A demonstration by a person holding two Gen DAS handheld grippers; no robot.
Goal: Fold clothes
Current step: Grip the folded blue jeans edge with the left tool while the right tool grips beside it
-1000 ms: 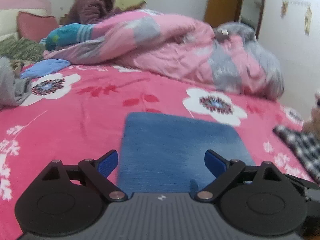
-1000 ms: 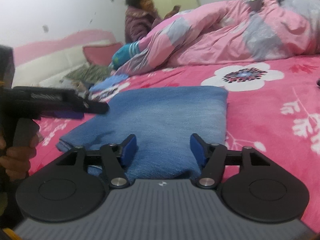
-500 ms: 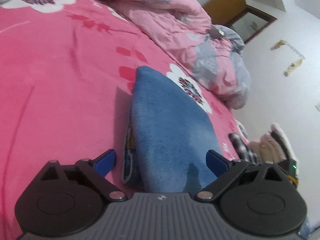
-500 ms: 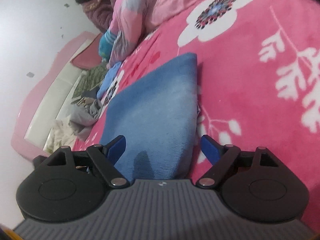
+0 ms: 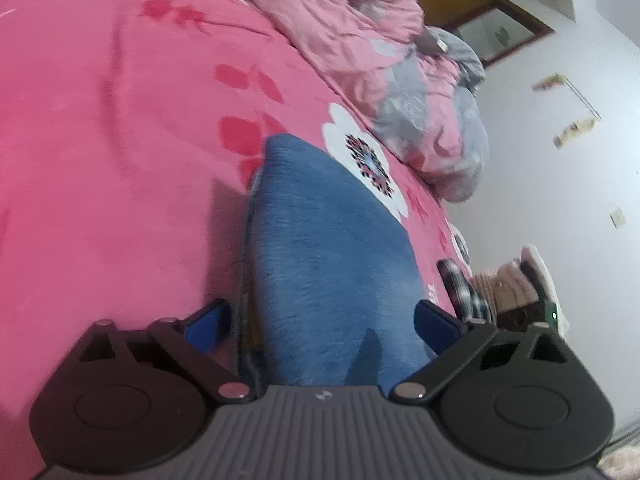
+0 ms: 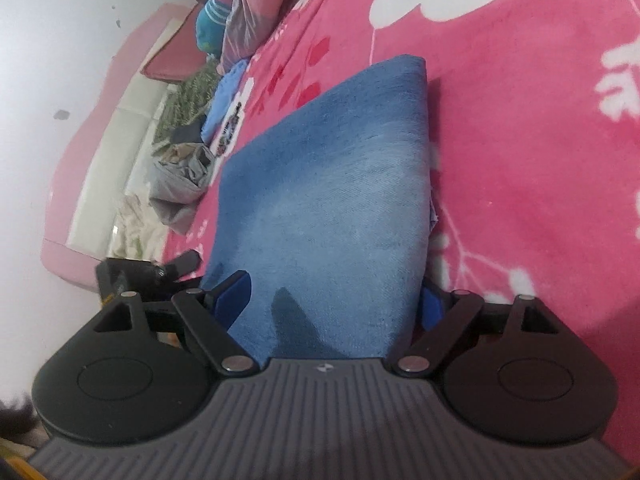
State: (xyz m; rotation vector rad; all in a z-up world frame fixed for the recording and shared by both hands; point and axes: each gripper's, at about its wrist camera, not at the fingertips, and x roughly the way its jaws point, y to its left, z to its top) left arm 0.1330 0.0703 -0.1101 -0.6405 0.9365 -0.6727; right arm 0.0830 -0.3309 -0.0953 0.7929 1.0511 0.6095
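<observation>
Having rolled sideways over the last second, the left gripper [image 5: 320, 322] and right gripper [image 6: 332, 300] are both straddling the near edge of the folded blue garment [image 5: 320, 248] on the pink floral bedspread [image 5: 120, 140], jaws spread wide, seemingly preparing to clamp it.

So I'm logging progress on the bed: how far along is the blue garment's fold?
Done: the blue garment already looks folded into a compact rectangle on the pink floral bedspread. In hand: the left gripper and right gripper each straddle a near corner, jaws open, not clamped. Left: a final fold or setting it aside, then probably the loose clothes by the headboard.
</observation>
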